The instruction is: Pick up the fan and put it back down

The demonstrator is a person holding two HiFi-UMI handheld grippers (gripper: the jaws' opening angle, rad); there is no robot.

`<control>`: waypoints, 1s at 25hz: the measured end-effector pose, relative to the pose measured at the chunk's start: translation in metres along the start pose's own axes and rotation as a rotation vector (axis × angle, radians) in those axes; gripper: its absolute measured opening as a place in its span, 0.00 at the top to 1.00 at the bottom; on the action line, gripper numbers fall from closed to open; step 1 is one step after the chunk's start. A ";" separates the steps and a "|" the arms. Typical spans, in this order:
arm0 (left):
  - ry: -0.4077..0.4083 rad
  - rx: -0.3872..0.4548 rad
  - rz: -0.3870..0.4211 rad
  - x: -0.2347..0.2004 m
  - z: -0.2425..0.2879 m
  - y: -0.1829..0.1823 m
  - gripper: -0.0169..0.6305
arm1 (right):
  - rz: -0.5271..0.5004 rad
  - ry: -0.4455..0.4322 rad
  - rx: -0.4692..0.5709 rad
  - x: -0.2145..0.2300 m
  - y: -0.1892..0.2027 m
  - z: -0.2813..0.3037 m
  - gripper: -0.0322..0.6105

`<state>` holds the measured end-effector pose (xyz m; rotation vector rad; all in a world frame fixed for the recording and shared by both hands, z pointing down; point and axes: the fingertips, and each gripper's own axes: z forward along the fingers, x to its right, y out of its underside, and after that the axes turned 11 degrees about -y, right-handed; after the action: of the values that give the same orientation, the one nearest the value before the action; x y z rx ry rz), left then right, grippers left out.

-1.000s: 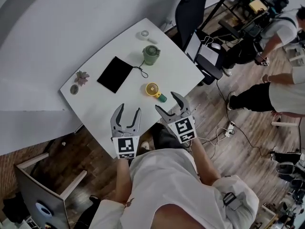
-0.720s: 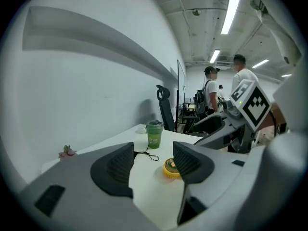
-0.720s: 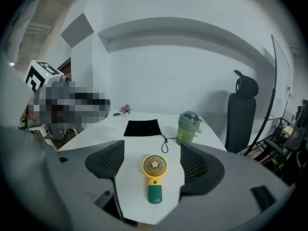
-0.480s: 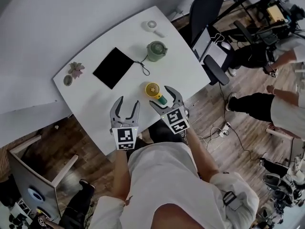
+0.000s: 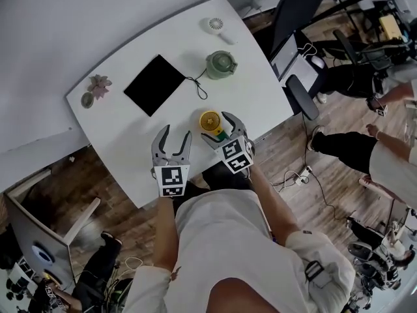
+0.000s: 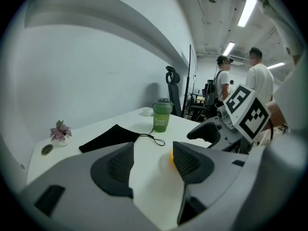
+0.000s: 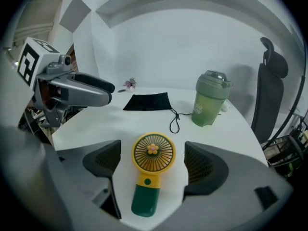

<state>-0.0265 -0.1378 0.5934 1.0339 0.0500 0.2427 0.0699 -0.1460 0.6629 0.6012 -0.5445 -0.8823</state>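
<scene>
Near the table's (image 5: 124,150) edge closest to you, the fan (image 7: 150,170) lay flat between your right gripper's (image 5: 220,132) fingers (image 7: 202,165), which had just been opening and touched nothing. It looked like light, stiff, probably slick plastic, so the green handle (image 7: 144,202) was the place to clamp. Your left gripper's (image 5: 174,135) fingers stood spread and empty.

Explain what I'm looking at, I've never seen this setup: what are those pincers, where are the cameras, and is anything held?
No robot: a person holds a two-jaw gripper in each hand. The head view looks down from the person's head; the other two views come from cameras riding on each gripper, looking along its jaws. On the white table are a yellow-and-green fan, a green cup, a black pouch and a small potted plant. The left gripper is open and empty. The right gripper has just been opening its jaws; the fan lies between them, untouched. Nothing is held.
</scene>
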 end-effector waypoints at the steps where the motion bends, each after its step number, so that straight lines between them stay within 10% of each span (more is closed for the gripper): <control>1: -0.001 -0.006 -0.003 0.000 0.002 0.003 0.59 | 0.000 -0.007 -0.009 0.001 0.003 0.004 0.30; 25: 0.008 -0.024 -0.003 0.003 0.024 0.016 0.59 | -0.021 -0.067 -0.060 0.008 0.021 0.041 0.34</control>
<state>-0.0230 -0.1497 0.6200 1.0092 0.0563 0.2443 0.0588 -0.1528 0.7080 0.5253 -0.5710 -0.9377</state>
